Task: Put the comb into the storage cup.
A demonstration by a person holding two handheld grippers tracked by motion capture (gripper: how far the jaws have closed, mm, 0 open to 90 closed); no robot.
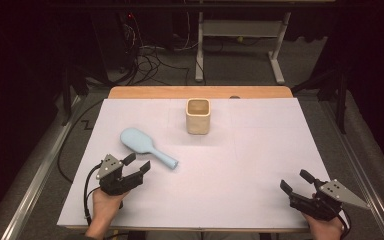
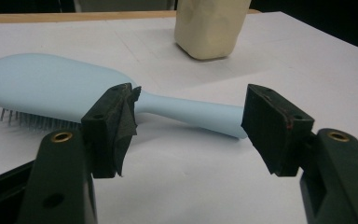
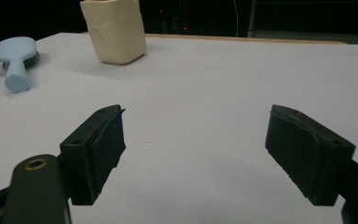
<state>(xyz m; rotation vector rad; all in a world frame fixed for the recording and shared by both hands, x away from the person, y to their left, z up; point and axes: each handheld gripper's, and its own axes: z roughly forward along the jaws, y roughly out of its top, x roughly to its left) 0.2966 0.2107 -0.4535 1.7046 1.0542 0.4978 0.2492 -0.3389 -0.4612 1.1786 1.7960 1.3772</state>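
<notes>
While our left gripper [image 1: 136,164] gapes wide just short of the hairbrush [image 1: 145,142] near the cup [image 1: 198,116], we risk nudging its handle aside.

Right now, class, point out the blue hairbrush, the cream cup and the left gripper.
blue hairbrush [image 1: 136,139], high view, on the back of its head.
cream cup [image 1: 198,123], high view, on its front wall.
left gripper [image 1: 137,163], high view, midway between its open fingers.
</notes>
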